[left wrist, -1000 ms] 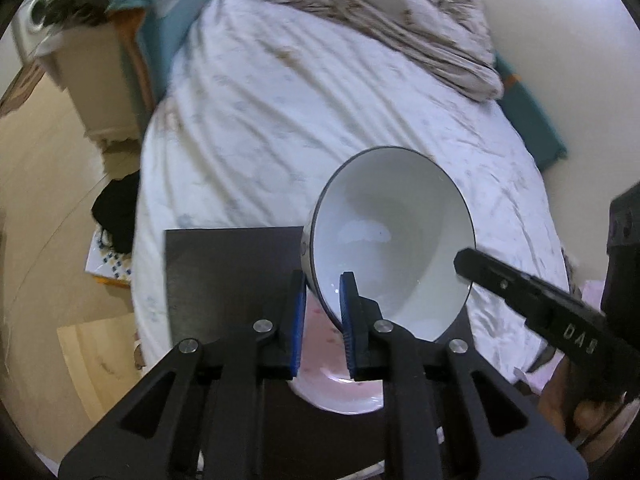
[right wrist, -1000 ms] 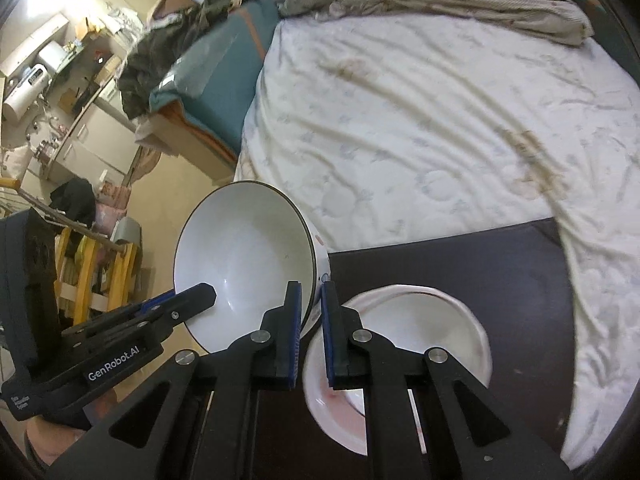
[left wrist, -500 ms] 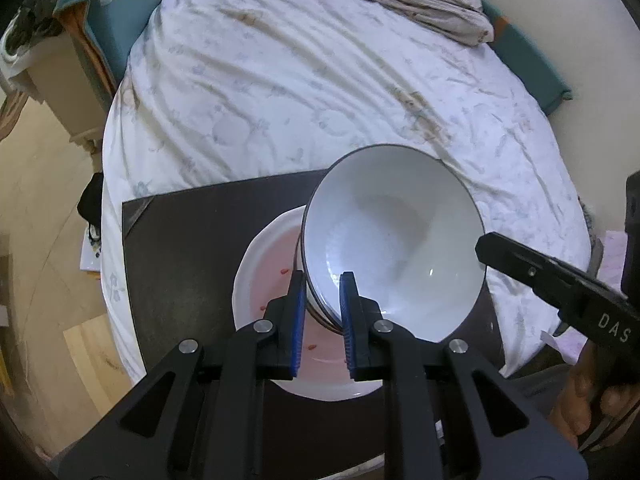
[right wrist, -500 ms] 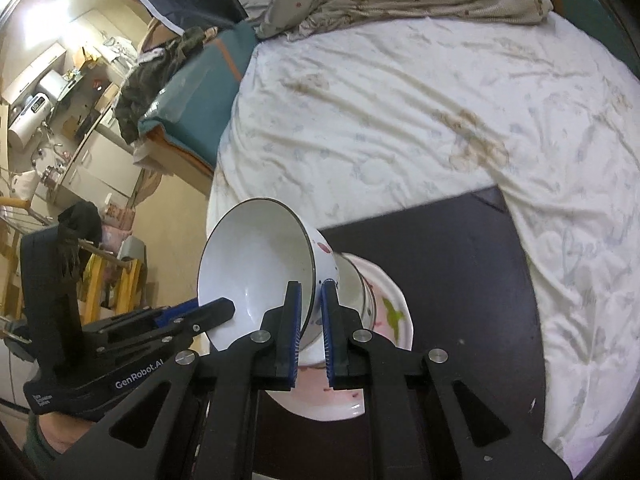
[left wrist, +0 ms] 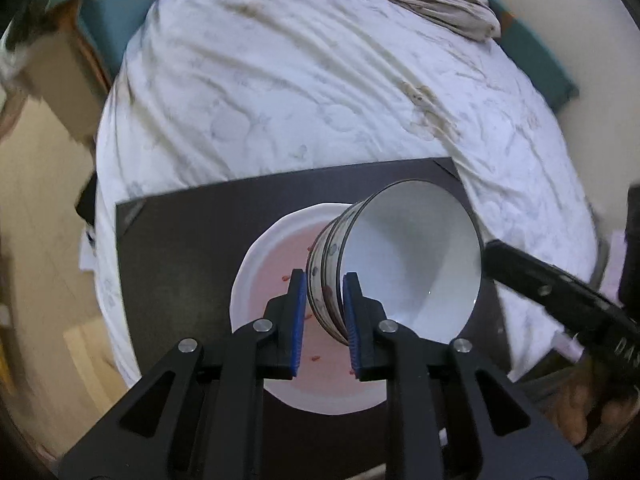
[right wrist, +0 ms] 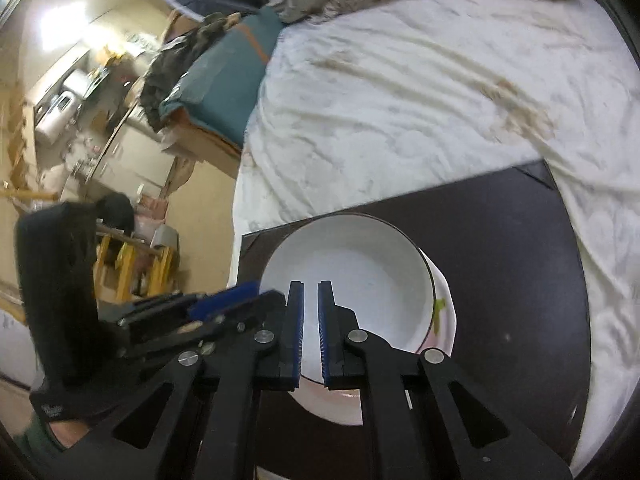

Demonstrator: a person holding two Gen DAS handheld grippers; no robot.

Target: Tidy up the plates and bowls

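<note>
Looking down the left wrist cam, the left gripper [left wrist: 325, 322] is clamped on the rim of the stacked bowls [left wrist: 404, 264], which tilt over the pink plate [left wrist: 276, 272] on the black board [left wrist: 180, 248]. Over on the right wrist cam, the right gripper [right wrist: 311, 330] has its fingers nearly together, with the bowls' near rim between the blue pads [right wrist: 297, 332]; can't tell if they're gripping it.

At frame centre, the round ceramic bowl [left wrist: 408, 264] is plain white inside with a thin dark rim; its outer wall is cream with small blue and red motifs (blurred). The round plate [left wrist: 272, 268] beneath is white-rimmed, pale pink within, with red specks. The rectangular board [left wrist: 180, 248] is matte black.

In the right wrist view, a green mark shows on the plate's right edge.
</note>
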